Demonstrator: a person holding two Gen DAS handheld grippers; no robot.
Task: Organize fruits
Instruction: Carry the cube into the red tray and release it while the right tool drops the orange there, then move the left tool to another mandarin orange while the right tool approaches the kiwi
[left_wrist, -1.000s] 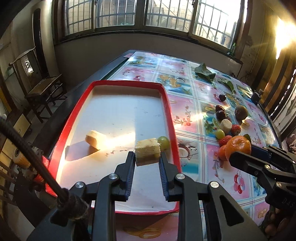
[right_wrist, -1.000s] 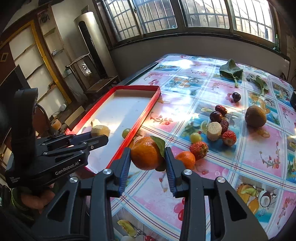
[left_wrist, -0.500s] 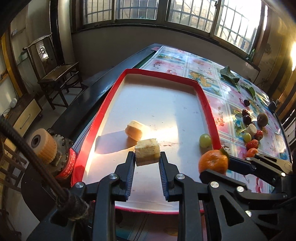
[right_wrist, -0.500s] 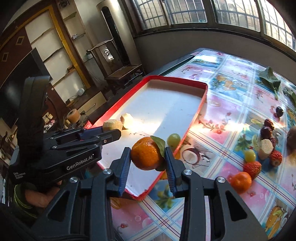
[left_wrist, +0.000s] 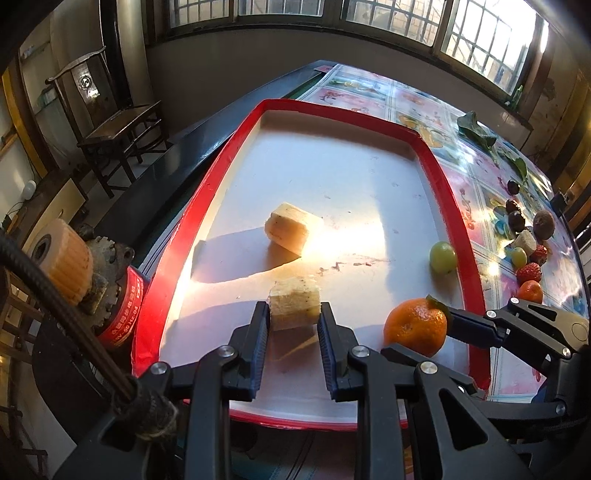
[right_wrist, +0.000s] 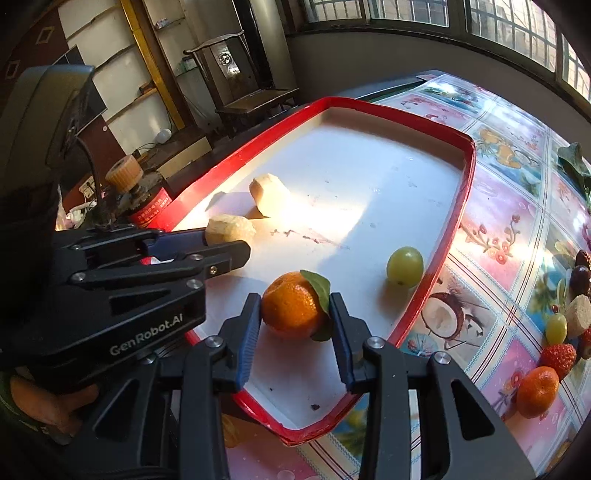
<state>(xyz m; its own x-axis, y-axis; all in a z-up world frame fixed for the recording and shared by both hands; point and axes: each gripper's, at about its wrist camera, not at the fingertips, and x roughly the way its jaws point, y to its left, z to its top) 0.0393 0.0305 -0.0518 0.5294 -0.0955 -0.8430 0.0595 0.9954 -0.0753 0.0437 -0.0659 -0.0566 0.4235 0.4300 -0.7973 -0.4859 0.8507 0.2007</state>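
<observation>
Where glare whitens the tray (left_wrist: 441, 184), held banana chunk's (left_wrist: 294, 308) underside hidden

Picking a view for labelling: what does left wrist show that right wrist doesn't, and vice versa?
Only the left wrist view shows the brown round fruit among the fruit on the table. Only the right wrist view shows the wall shelves and the left gripper's logo side. Both show the red tray with a green grape and a pale chunk, the left gripper holding a second chunk, and the right gripper holding the orange.
</observation>
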